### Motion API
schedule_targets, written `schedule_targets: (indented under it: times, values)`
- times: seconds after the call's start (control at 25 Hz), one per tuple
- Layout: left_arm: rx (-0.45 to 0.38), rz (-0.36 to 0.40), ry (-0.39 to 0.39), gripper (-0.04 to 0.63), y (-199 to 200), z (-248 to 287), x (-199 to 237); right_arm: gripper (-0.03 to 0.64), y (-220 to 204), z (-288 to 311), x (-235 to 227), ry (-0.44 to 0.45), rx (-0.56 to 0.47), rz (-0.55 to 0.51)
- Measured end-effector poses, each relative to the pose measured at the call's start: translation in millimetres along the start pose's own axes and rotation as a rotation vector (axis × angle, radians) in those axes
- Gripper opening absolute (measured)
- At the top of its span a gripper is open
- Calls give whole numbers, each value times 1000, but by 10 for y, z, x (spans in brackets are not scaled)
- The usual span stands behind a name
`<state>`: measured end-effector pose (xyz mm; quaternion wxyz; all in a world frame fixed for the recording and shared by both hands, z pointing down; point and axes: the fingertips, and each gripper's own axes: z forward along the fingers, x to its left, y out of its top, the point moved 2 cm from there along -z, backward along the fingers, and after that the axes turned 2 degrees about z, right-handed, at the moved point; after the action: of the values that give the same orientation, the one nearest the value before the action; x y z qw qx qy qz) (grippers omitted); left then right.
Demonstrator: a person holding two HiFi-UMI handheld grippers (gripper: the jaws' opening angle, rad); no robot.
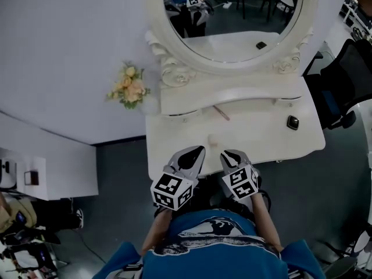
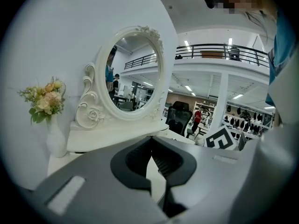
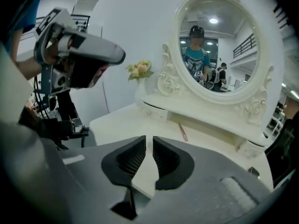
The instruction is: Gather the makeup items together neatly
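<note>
A thin pink makeup pencil (image 1: 221,113) (image 3: 182,131) lies on the white vanity table (image 1: 174,150), just below the mirror's shelf. A small black compact (image 1: 293,122) sits near the table's right end. Both grippers hover side by side over the table's front edge, short of both items. My left gripper (image 1: 197,150) (image 2: 150,139) is shut, its tips touching with nothing between them. My right gripper (image 1: 228,153) (image 3: 149,138) shows a narrow gap between its tips, and nothing is in it.
An oval mirror (image 1: 232,16) (image 3: 217,45) in a carved white frame stands at the table's back. A vase of pale flowers (image 1: 129,88) (image 2: 44,99) stands at the left against the wall. A black office chair (image 1: 343,86) is to the right of the table.
</note>
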<state>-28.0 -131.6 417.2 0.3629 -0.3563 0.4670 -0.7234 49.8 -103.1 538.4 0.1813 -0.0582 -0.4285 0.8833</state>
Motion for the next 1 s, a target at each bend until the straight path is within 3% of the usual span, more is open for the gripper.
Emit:
schedule_targets:
  times: [0.24, 0.44, 0.64, 0.88, 1.0]
  values:
    - [-14, -8, -10, 15, 78, -58, 447, 94, -33, 520, 69, -2, 135, -94]
    - [-17, -23, 3, 15, 66, -152, 743, 104, -170, 911, -36, -14, 232, -70]
    - [2, -35, 20, 15, -14, -219, 955, 90, -377, 1215, -155, -46, 325, 34]
    - [-8, -58, 9, 15, -46, -226, 1095, 49, -570, 1228, -252, -84, 302, 312]
    - [-8, -69, 2, 15, -72, -208, 1141, 43, -607, 1217, -238, -91, 299, 314]
